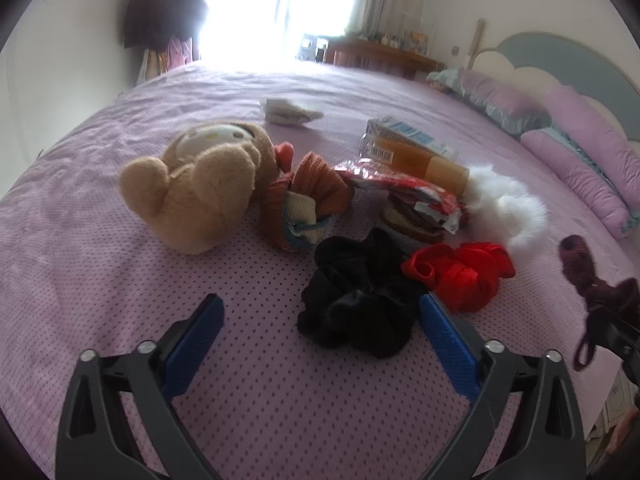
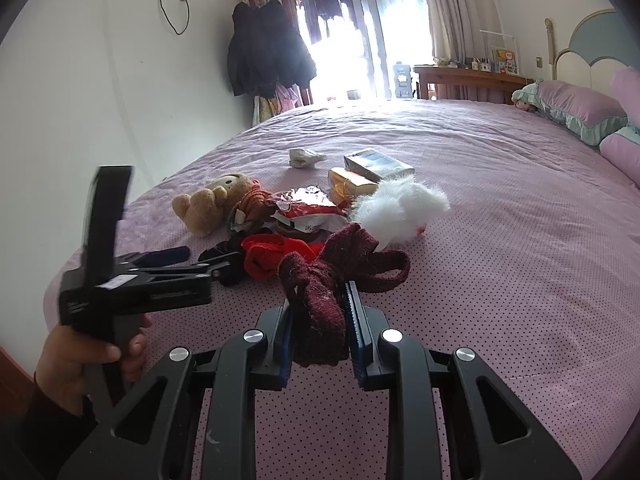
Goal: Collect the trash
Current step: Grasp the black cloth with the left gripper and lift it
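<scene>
My left gripper is open and empty, its blue pads either side of a black scrunchie on the purple bed. My right gripper is shut on a dark red knitted sock, held above the bed; it also shows at the right edge of the left wrist view. A crumpled red snack wrapper, a blue-and-orange carton and a crumpled white tissue lie further back. The left gripper shows in the right wrist view.
A tan teddy bear lies at the left. An orange knitted piece, a red scrunchie, and a white fluffy item sit in the pile. Purple pillows line the headboard at the right.
</scene>
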### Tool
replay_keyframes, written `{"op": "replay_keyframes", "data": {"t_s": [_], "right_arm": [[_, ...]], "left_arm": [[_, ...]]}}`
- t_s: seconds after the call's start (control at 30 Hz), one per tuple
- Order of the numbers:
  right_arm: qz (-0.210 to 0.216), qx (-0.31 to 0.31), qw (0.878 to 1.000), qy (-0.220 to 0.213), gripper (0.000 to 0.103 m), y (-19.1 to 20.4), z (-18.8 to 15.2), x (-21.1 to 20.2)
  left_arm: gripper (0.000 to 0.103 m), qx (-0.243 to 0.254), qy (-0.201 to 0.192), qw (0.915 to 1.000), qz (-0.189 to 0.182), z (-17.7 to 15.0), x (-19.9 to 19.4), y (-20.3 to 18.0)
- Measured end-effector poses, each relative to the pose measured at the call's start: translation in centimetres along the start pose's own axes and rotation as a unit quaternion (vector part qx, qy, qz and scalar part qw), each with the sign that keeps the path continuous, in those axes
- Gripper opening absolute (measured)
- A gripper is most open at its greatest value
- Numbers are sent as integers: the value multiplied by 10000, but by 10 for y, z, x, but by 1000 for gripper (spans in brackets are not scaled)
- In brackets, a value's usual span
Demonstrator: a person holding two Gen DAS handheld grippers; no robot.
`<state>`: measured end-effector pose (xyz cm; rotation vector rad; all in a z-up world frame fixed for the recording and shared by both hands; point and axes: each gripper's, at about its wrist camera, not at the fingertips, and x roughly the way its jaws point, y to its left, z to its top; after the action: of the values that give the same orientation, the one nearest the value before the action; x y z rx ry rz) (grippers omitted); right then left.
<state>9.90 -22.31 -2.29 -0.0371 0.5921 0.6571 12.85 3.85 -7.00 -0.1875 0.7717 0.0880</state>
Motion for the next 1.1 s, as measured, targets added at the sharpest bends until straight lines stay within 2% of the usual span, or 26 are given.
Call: {"op": "replay_keyframes", "data": {"t_s": [0.03, 0.13, 0.2, 0.27, 0.4, 0.43, 0.63, 0.83, 1.0, 1.1], "right_arm": [[8, 7, 10000, -8, 23, -1, 0, -1], [-34, 10, 10000, -6, 23, -3, -1, -4], [-37, 33, 10000, 3, 23, -5, -2, -5], [-63, 47, 10000, 6, 23, -7, -3, -7], [-88, 61, 9999, 14, 23, -8, -4, -9], [-101, 70, 9999, 9, 23, -8, -4, -11], [-119, 110, 9999, -38, 23, -8, -7, -22], [-100, 127, 9998, -147, 23, -5, -10, -40], [-76, 95, 9995, -288, 23, 1, -14, -62], [-59, 102, 9992, -393, 23, 4, -20, -83]], "left_arm": [[88, -13, 46, 10000, -49, 1, 3, 0], [86, -28, 106, 9999, -64, 3, 8, 1], [76, -23, 104, 9998, -150, 5, 8, 0], [56, -23, 123, 9996, -249, 5, 9, 0], [30, -13, 122, 9986, -522, 5, 7, -1], [21, -34, 125, 9982, -586, 3, 6, -1], [18, -16, -123, 9983, -564, -6, -15, 2], [18, 60, -454, 9968, -649, -17, -58, 1], [18, 294, -733, 9936, -813, -27, -101, -12], [18, 499, -845, 9898, -1035, -35, -124, -27]]}}
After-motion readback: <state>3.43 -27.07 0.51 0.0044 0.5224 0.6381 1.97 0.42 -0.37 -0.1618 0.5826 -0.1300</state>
